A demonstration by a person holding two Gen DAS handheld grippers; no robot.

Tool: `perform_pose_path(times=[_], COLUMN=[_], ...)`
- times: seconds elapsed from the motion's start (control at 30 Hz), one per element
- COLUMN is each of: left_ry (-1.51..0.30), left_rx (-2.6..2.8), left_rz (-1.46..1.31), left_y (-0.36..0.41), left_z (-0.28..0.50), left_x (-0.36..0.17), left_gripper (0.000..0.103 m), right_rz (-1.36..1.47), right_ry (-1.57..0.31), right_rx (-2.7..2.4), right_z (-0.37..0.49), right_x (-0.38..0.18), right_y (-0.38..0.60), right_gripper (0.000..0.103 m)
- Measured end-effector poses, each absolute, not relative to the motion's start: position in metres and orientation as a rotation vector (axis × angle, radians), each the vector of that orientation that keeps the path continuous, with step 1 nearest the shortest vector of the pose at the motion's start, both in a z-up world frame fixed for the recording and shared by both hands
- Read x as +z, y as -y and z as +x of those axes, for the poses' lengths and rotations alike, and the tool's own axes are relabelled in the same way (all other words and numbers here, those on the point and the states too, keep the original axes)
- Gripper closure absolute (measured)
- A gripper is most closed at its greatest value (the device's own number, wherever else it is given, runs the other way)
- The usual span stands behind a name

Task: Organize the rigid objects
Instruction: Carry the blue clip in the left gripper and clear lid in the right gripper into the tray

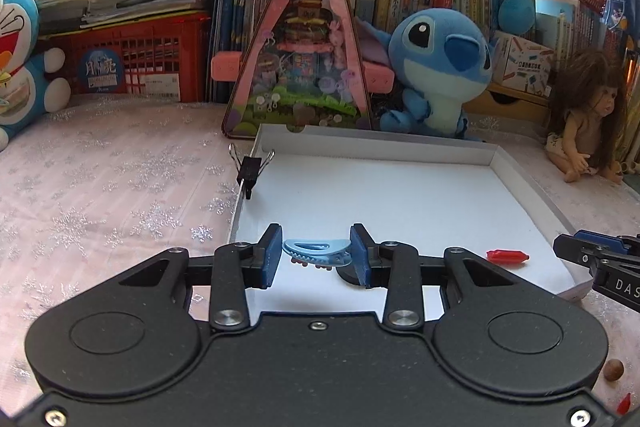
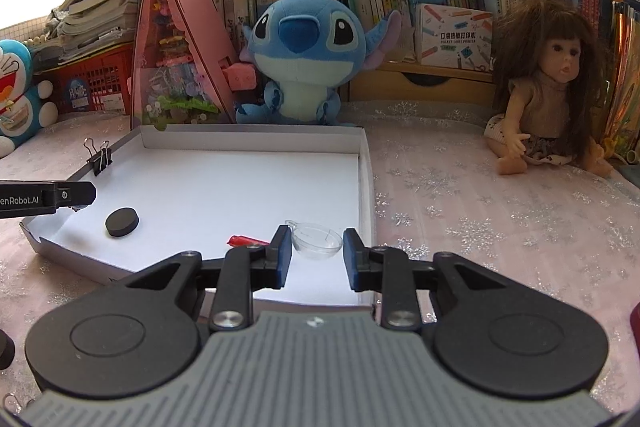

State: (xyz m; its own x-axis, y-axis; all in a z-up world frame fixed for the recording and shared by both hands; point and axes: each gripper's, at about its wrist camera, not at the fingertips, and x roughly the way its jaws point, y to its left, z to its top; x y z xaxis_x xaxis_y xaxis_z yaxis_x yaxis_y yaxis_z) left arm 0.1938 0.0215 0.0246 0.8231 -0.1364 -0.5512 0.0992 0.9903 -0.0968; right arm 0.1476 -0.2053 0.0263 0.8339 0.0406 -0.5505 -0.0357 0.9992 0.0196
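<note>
The left gripper (image 1: 316,253) is clamping a light-blue hair clip (image 1: 318,250) above the white box lid (image 1: 400,203) near its front edge, hiding most of a black disc (image 2: 122,222). The right gripper (image 2: 316,253) is gripping a clear half-shell (image 2: 317,239) by the lid's front right corner, partly covering a red piece (image 2: 246,240).

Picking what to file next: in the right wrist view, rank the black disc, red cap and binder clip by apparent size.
1. black disc
2. binder clip, close to the disc and farther away, so unsure
3. red cap, partly hidden behind the right gripper
</note>
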Motion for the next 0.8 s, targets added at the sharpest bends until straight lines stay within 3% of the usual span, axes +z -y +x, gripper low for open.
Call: perform_pose_path(times=[0.8], left_ry=[-0.621], left_rx=[-0.096], left_rz=[-0.039], left_y=[-0.007], left_z=[0.214], left_x=[0.004], left_gripper=[0.068], right_rz=[-0.001], right_ry=[-0.665], right_rx=[0.053], right_z=[0.174], right_x=[0.008], right_y=[0.195], right_gripper=[0.07])
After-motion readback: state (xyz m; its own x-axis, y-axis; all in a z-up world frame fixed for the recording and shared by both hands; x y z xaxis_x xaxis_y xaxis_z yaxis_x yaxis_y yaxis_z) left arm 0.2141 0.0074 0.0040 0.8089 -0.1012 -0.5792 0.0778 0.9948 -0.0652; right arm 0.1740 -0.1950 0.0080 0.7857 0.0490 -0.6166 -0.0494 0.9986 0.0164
